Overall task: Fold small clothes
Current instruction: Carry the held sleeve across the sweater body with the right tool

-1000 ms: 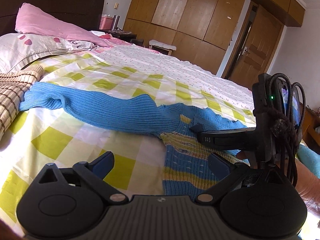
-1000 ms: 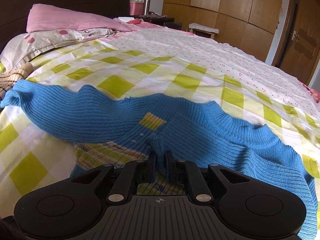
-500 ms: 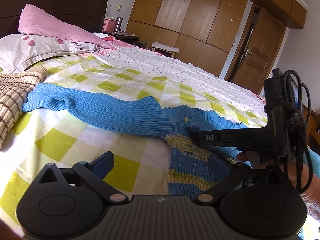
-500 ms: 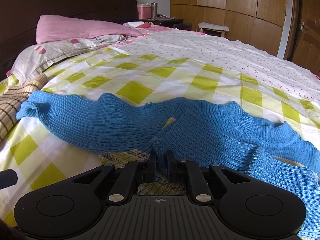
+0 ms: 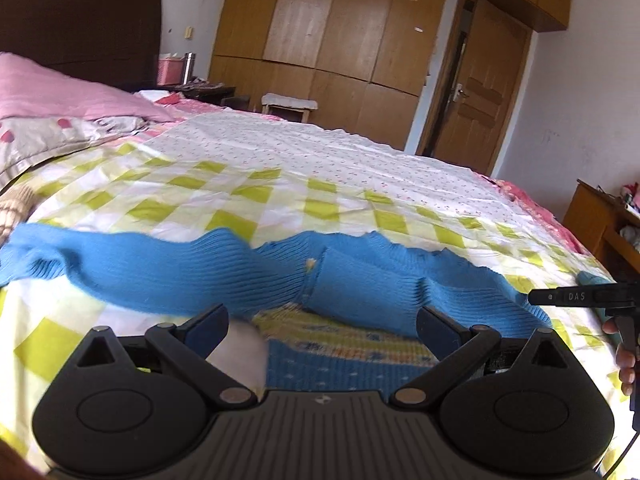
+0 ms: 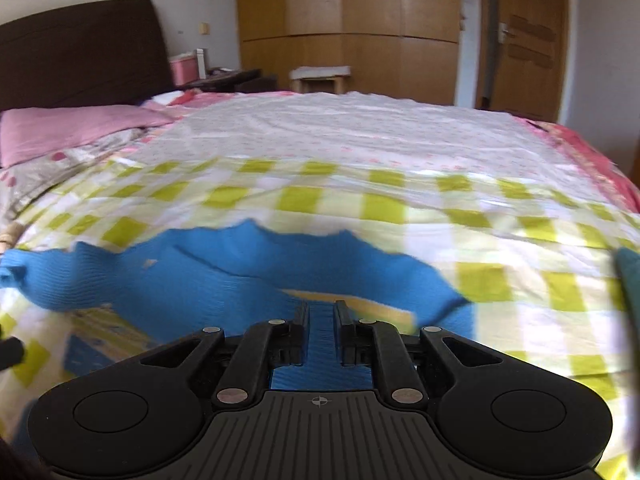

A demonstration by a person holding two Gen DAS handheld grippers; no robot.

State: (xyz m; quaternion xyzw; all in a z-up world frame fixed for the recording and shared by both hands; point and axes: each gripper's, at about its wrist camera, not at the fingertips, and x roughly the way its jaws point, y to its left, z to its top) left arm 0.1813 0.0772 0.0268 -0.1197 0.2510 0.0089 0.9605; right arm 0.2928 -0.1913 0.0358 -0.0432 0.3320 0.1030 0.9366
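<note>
Blue ribbed knit identifies the task item: a small blue sweater [image 5: 168, 276] with a yellow-and-blue striped body panel [image 5: 344, 344]. We see it lying flat on the bed, on a yellow-and-white checked cotton sheet [image 5: 248, 200], with both sleeves folded across the chest so that their cuffs lie close together near the middle.

Left gripper [image 5: 322, 322]: we see its two blue-padded fingers spread wide, one on each side of the striped panel, with nothing between the pads. It hangs just above the sweater's lower part.

Right gripper [image 6: 322, 312]: we see its fingers standing a narrow gap apart. The jaws have just been opening. Blue knit shows through the gap, but the pads do not press on it. In the left wrist view the right gripper's black fingertip, marked DAS, enters at the right edge near the sweater's far sleeve, with a person's fingers [image 5: 624, 356] below it.

Containers: a pink box [image 6: 184, 69] stands on the dark wooden nightstand [image 6: 230, 80] beside the headboard, with a metal cup [image 5: 189, 67] just beside it. We cannot tell what either holds.

A pink pillow [image 6: 68, 128] lies at the head of the bed. A white flowered sheet [image 6: 340, 132] covers the far half.
</note>
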